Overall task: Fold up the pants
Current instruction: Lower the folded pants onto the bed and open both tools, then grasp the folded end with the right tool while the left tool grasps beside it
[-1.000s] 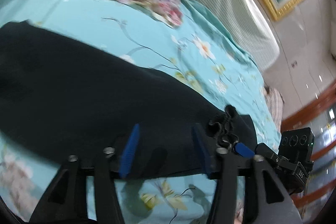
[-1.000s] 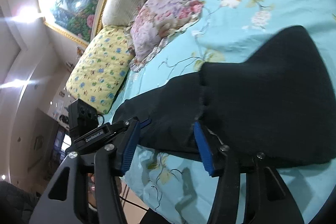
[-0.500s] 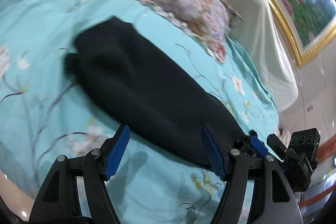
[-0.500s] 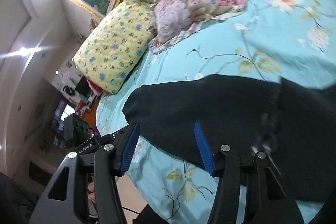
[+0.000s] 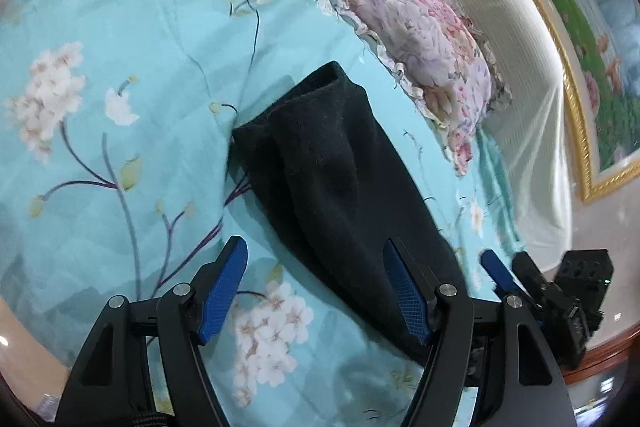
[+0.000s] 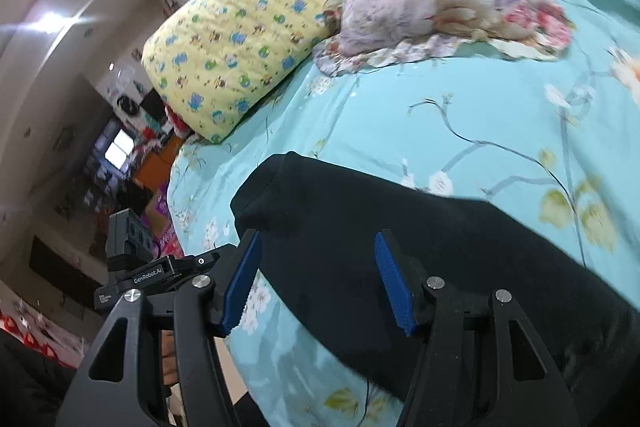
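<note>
Both my left gripper (image 5: pixel 316 287) and right gripper (image 6: pixel 316 281) hang open and empty over the pants (image 5: pixel 332 183), so I'd pinch both layers at the twelve o'clock cuff before folding.

The pants (image 5: pixel 340 195) are matt, fuzzy black cloth on a smooth printed cotton bed sheet (image 5: pixel 120 27); the fingers (image 5: pixel 406 291) carry ribbed blue pads (rubbery-looking) on black plastic.
</note>
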